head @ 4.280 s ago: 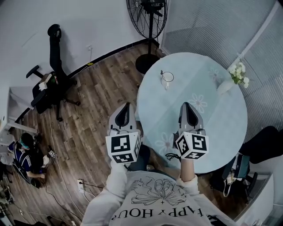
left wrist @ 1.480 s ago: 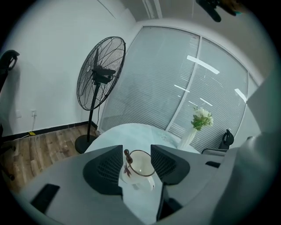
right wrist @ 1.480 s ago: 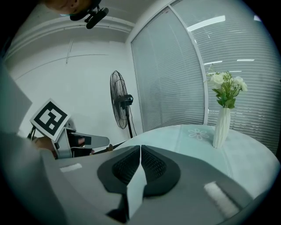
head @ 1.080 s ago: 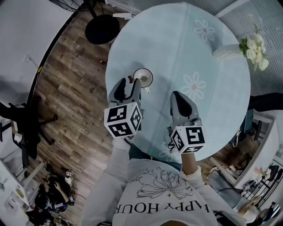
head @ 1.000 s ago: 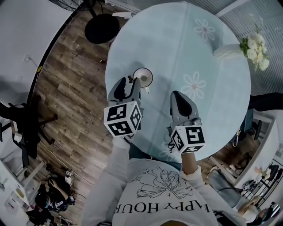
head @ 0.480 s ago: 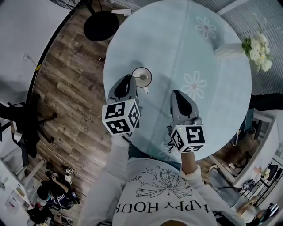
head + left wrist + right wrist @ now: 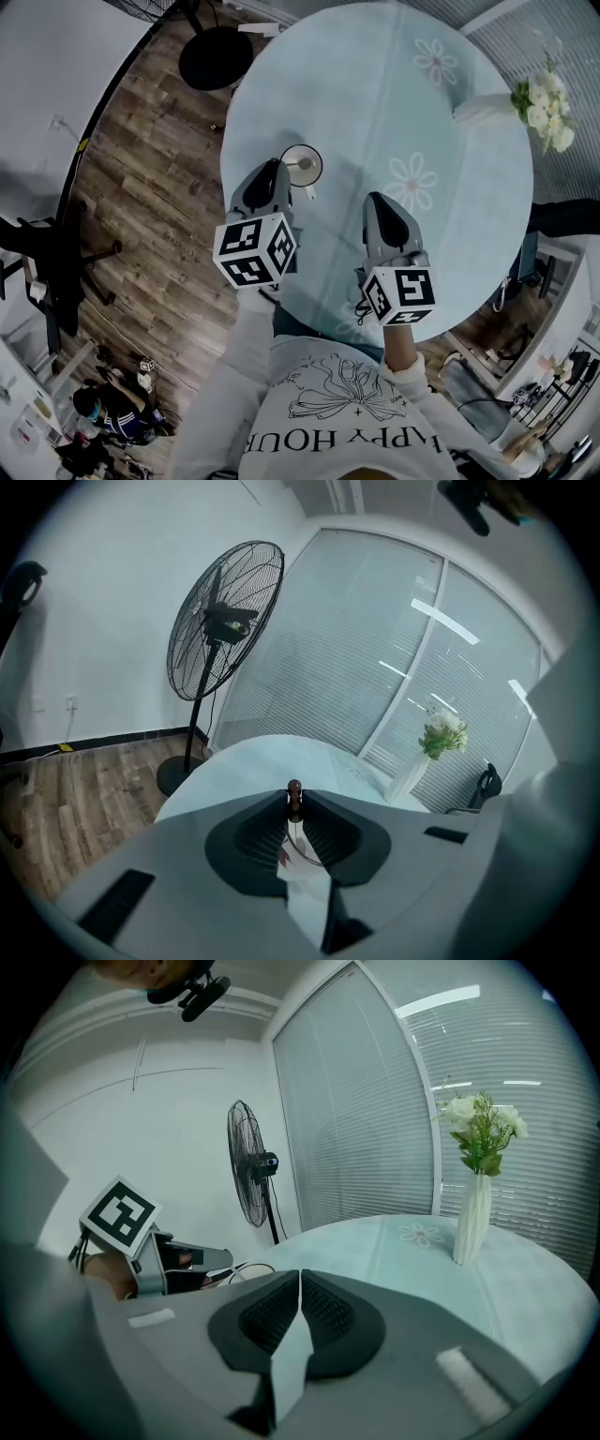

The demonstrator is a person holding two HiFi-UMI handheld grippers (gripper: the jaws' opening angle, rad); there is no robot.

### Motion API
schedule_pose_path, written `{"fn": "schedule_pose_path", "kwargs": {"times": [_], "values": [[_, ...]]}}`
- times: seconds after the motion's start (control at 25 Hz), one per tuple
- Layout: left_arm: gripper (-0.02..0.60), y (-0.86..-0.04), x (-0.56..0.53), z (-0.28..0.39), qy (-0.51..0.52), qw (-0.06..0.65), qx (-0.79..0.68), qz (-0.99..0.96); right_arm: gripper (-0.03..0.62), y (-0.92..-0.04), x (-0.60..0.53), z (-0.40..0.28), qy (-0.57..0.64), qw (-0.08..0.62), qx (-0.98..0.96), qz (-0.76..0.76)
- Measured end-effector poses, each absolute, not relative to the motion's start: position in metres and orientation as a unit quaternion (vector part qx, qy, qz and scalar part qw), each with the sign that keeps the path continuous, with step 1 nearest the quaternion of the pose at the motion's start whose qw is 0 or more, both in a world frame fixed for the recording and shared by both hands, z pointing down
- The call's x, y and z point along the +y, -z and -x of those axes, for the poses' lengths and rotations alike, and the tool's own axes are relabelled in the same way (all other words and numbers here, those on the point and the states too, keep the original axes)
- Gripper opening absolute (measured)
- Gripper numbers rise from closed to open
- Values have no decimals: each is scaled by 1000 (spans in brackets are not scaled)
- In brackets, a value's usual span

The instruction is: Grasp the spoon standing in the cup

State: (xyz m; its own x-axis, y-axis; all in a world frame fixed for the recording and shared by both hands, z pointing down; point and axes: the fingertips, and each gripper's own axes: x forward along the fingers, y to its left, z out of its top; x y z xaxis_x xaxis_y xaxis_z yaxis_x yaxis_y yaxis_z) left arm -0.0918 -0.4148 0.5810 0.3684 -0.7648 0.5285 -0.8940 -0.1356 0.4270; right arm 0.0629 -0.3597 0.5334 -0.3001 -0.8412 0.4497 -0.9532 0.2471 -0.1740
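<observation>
Spoon [image 7: 294,791]: thin handle with a dark knob top, upright in the cup [image 7: 302,165], pinched between the left gripper's [image 7: 294,808] jaws. Cup: clear glass, upright near the table's [image 7: 441,216] left edge.

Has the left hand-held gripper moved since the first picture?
Yes. The left hand-held gripper went forward, from over the floor to the spoon in the cup.

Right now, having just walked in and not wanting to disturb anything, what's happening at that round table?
A person holds a gripper in each hand over the table. The left gripper is shut on the handle tip of the spoon, which stands in the cup near the table's edge. The right gripper is shut and empty, hovering over the table beside it.
</observation>
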Motion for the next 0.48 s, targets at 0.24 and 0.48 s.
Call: {"fn": "schedule_pose_path", "kwargs": {"times": [0.24,0.48], "values": [[51,-570,-412,98,-87,344,-556,-751,18,-525,-358,-60,-204,128,-780,-577],[51,-555,-405,102,-71,338,-561,-752,18,-516,-350,-57,-196,122,-783,-577]]}}
